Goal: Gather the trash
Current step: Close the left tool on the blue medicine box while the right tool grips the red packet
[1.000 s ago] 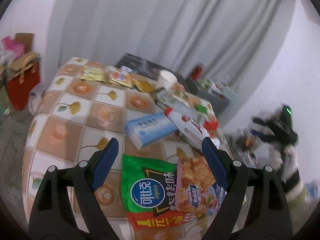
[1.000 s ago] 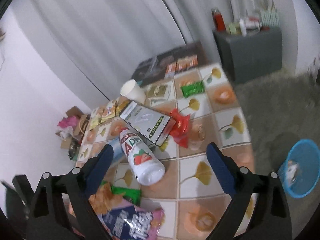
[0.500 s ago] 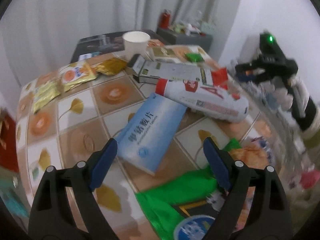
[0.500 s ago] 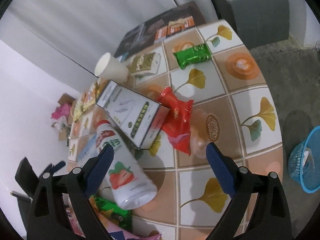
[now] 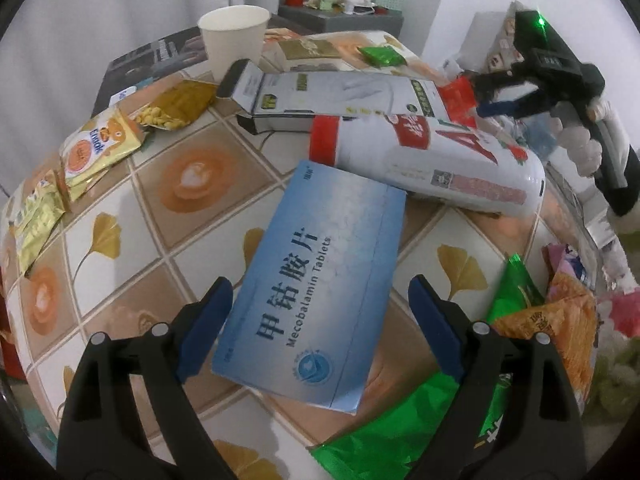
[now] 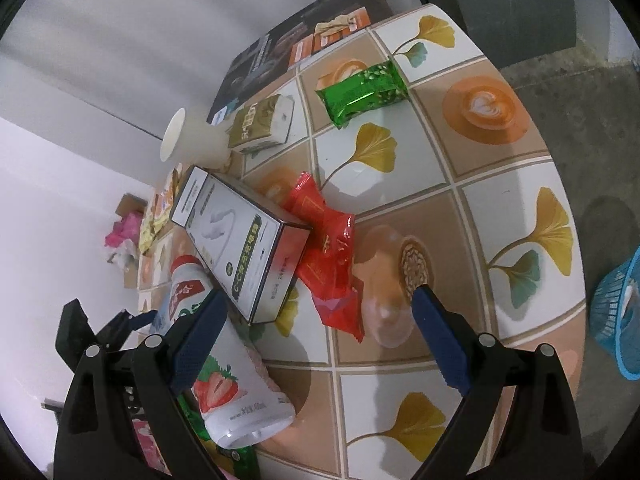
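I hold the left gripper [image 5: 316, 312] low over the tiled table [image 5: 132, 216], its blue pads spread wide to either side of a flat light-blue cardboard tablet box [image 5: 316, 280], neither pad touching it. Just beyond that box a white plastic drink bottle with a red cap and strawberry label [image 5: 428, 164] lies on its side, its shoulder against the box's far corner. A white paper cup [image 5: 234, 40] stands upright at the far edge (I cannot see into it). My right gripper [image 6: 316, 316] hangs open above a crumpled red foil wrapper [image 6: 328, 256], which lies partly under a long white-and-grey carton [image 6: 244, 240] and beside a clear plastic cup on its side [image 6: 384, 296]. A green foil snack packet [image 6: 364, 92] lies alone further off. Right of the clear cup the tabletop is bare up to its rounded edge; beyond it, on the floor, a blue mesh waste basket [image 6: 616, 316] holds something pale.
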`<state>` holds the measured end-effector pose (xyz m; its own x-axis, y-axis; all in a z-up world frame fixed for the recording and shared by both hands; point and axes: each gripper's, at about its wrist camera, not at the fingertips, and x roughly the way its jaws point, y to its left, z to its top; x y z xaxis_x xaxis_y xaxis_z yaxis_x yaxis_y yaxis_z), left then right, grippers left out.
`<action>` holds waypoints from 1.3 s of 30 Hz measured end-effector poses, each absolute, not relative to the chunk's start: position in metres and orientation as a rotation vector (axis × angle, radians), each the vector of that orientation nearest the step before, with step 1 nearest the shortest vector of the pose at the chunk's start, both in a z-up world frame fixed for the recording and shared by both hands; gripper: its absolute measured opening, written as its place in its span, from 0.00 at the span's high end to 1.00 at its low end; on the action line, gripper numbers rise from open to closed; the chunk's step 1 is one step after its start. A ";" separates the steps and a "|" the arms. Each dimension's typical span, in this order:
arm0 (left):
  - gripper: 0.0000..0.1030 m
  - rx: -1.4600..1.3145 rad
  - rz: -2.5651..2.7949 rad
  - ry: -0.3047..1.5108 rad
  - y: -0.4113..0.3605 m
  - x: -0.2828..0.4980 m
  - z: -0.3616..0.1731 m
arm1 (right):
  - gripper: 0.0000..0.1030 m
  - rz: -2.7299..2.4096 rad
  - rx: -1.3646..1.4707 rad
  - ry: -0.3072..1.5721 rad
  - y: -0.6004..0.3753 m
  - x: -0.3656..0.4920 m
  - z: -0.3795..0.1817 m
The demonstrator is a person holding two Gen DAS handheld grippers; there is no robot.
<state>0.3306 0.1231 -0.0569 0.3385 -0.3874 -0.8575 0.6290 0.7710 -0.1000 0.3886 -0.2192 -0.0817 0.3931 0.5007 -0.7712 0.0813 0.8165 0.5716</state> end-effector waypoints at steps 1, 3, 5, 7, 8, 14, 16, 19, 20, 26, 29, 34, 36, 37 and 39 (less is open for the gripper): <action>0.17 0.294 -0.671 1.027 0.120 0.330 -0.059 | 0.12 0.287 0.587 1.150 -0.219 0.389 -0.083; 0.17 0.333 -0.664 1.025 0.115 0.328 -0.061 | 0.15 0.280 0.590 1.142 -0.220 0.389 -0.084; 0.17 0.375 -0.645 1.028 0.110 0.329 -0.064 | 0.23 0.264 0.604 1.143 -0.221 0.391 -0.087; 0.17 0.395 -0.618 1.029 0.107 0.330 -0.066 | 0.30 0.258 0.611 1.145 -0.221 0.393 -0.090; 0.17 0.393 -0.608 1.027 0.107 0.331 -0.066 | 0.35 0.249 0.614 1.144 -0.221 0.394 -0.092; 0.24 0.313 -0.577 1.019 0.111 0.335 -0.065 | 0.65 0.226 0.664 1.133 -0.228 0.396 -0.101; 0.25 0.305 -0.574 1.016 0.111 0.333 -0.065 | 0.75 0.232 0.679 1.120 -0.231 0.394 -0.101; 0.27 0.285 -0.576 1.009 0.111 0.327 -0.062 | 0.89 0.238 0.706 1.097 -0.237 0.387 -0.100; 0.27 0.277 -0.573 1.005 0.111 0.325 -0.060 | 0.90 0.233 0.714 1.085 -0.240 0.382 -0.098; 0.28 0.227 -0.524 0.983 0.118 0.312 -0.048 | 0.93 0.171 0.713 1.021 -0.255 0.358 -0.086; 0.29 0.201 -0.489 0.972 0.123 0.304 -0.040 | 0.93 0.146 0.722 0.988 -0.264 0.342 -0.078; 0.29 0.175 -0.362 0.965 0.133 0.294 -0.028 | 0.94 0.133 0.771 0.936 -0.282 0.317 -0.068; 0.29 0.098 -0.348 0.955 0.142 0.289 -0.019 | 0.94 0.132 0.802 0.916 -0.289 0.305 -0.066; 0.30 0.075 -0.342 0.948 0.145 0.287 -0.016 | 0.94 0.131 0.813 0.907 -0.291 0.299 -0.065; 0.30 0.045 -0.325 0.928 0.150 0.283 -0.008 | 0.94 0.136 0.832 0.892 -0.295 0.288 -0.060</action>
